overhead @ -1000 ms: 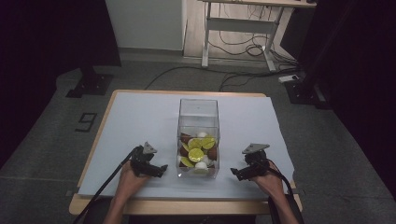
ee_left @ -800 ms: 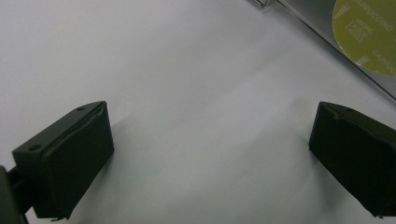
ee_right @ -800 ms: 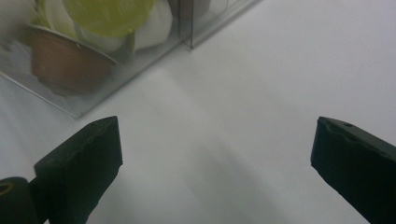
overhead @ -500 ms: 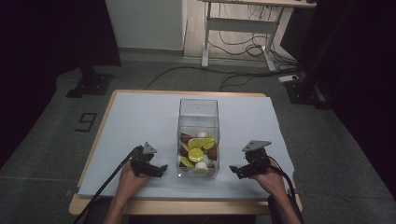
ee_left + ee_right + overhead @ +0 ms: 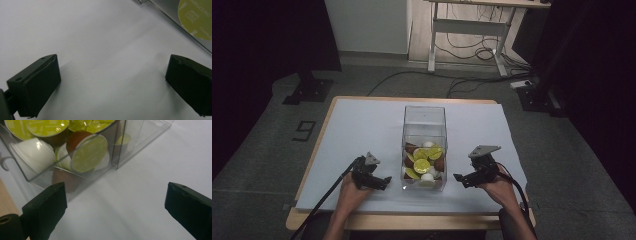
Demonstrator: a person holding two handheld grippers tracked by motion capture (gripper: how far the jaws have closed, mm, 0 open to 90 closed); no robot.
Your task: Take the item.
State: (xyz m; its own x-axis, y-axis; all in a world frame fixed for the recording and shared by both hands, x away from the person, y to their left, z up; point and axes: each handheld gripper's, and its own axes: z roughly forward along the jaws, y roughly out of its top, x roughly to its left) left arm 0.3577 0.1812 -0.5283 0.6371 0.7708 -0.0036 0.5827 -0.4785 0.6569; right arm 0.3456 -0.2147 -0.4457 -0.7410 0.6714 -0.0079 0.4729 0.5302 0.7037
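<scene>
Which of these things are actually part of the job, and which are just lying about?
In the job:
clear box
coffee capsules
left gripper
right gripper

Just lying about:
white table cover
desk frame
floor cables

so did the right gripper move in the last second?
Yes, slightly. In the high view the right gripper has edged left toward the clear box, narrowing the gap; its jaws stand open.
</scene>
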